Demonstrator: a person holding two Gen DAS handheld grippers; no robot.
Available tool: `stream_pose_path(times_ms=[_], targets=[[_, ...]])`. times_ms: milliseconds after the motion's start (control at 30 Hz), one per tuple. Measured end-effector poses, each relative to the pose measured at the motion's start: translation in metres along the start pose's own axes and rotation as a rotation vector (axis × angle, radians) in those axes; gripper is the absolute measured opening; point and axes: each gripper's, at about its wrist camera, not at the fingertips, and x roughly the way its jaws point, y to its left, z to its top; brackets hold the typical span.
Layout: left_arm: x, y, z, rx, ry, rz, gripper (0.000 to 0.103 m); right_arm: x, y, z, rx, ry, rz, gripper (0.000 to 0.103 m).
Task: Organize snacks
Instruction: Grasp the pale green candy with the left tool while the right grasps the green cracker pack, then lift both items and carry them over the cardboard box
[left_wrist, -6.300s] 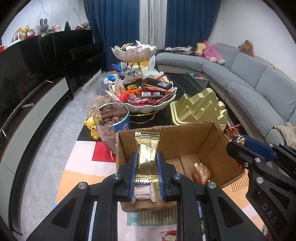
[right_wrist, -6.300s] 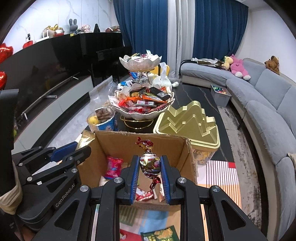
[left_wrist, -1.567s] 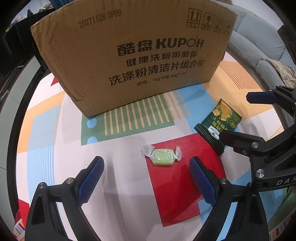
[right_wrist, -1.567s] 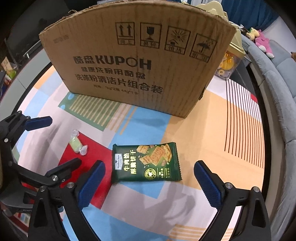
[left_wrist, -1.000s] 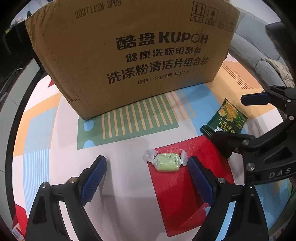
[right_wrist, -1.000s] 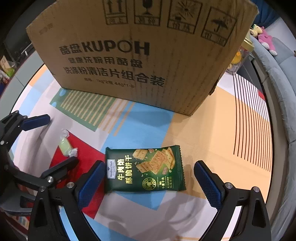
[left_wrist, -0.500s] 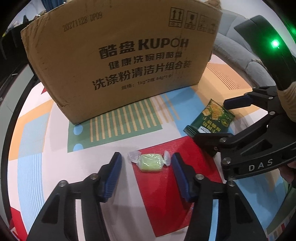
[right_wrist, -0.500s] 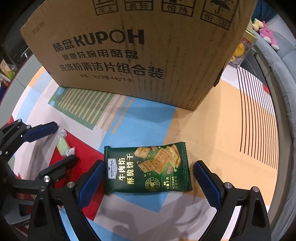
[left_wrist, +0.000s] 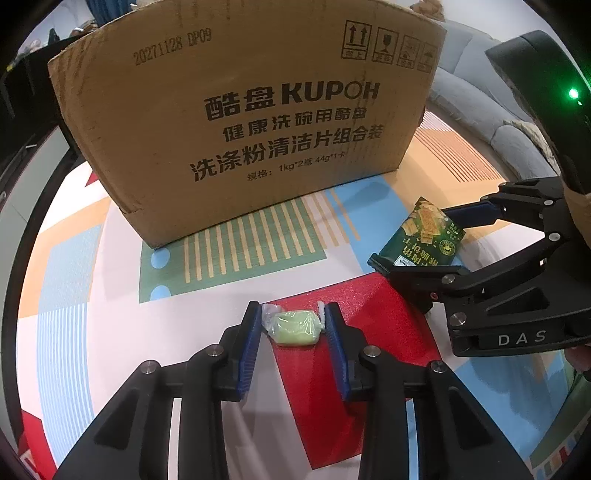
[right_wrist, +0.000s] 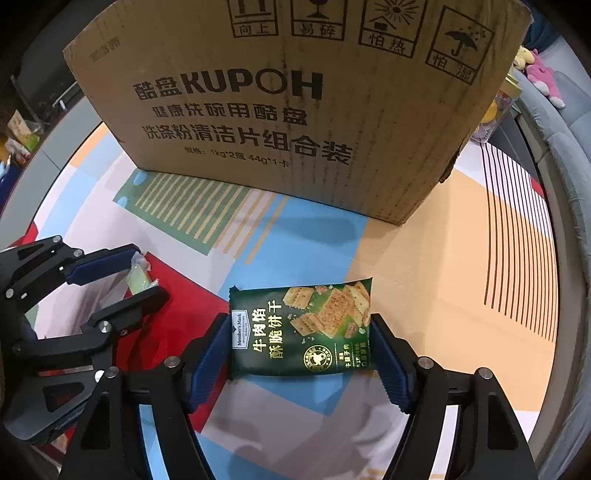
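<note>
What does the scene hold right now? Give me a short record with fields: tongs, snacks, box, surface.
left tongs: jaws have just been closing, pads against the twisted wrapper ends of the green candy
right tongs: jaws have just been closing, pads at both short ends of the cracker pack
snacks: both lie flat on the mat, not lifted
candy spot: on a red patch
box: cardboard, upright behind both snacks, inside not visible
tongs layout: side by side, apart

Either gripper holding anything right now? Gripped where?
Left gripper: jaws just closed on the green candy, at its twisted wrapper ends. Right gripper: jaws closing across the cracker packet, at its short ends.
</note>
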Motion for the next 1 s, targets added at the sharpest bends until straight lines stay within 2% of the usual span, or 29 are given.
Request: stream_pose_path(times_ms=[433,1000], targets=[[0.005,-0.005,0.016,-0.016,-0.005,0.012,0.033,-0.021,0.006,-0.005,0.014,-0.032,-0.014,0.068],[-0.030,-0.007,0.025,-0.017,-0.064,0.030,0.032,-0.061,0.001,-0.013,0.027,-0.098,-0.034,0.068]])
